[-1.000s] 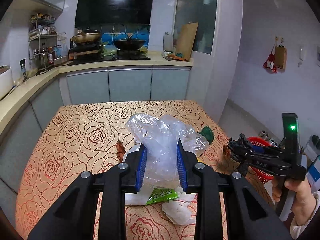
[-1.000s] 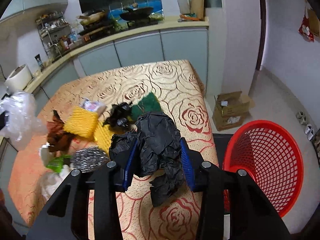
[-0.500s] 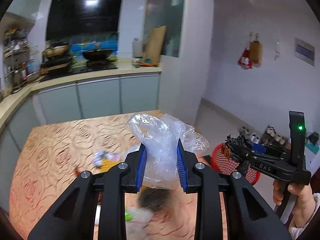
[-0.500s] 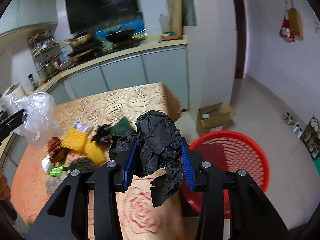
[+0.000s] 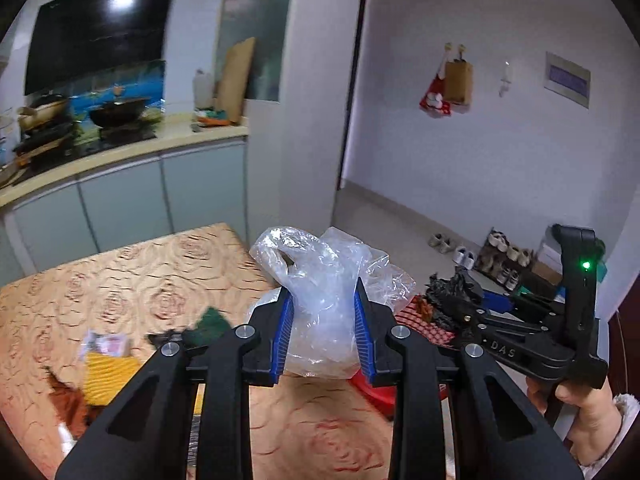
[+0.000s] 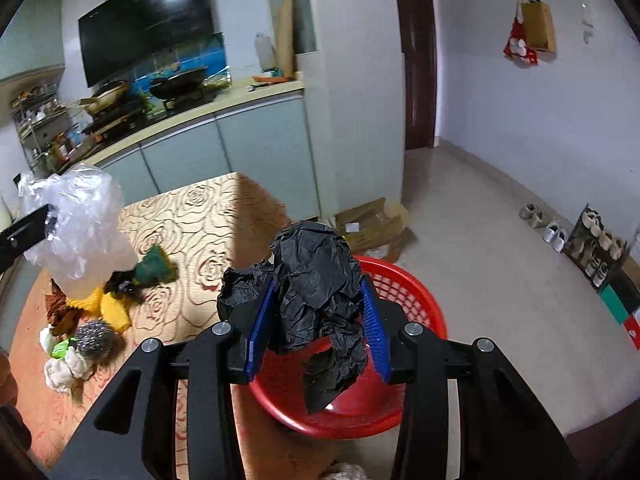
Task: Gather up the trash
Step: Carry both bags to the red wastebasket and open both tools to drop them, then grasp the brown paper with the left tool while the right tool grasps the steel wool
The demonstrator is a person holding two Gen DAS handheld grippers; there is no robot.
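Kitchen table (image 6: 192,216) blurred; left fingers (image 5: 324,332) pinch clear bag (image 5: 320,280), right fingers (image 6: 316,332) black bag (image 6: 316,280), hiding basket (image 6: 416,288).

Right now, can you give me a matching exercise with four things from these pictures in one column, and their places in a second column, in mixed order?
Things:
1. clear plastic bag
2. black plastic bag
3. red basket
4. steel scourer

Places:
A. on the floor beside the table
B. clamped in the right gripper
C. lying on the table
D. clamped in the left gripper

Pairs: 1-D, 2-B, 3-A, 4-C
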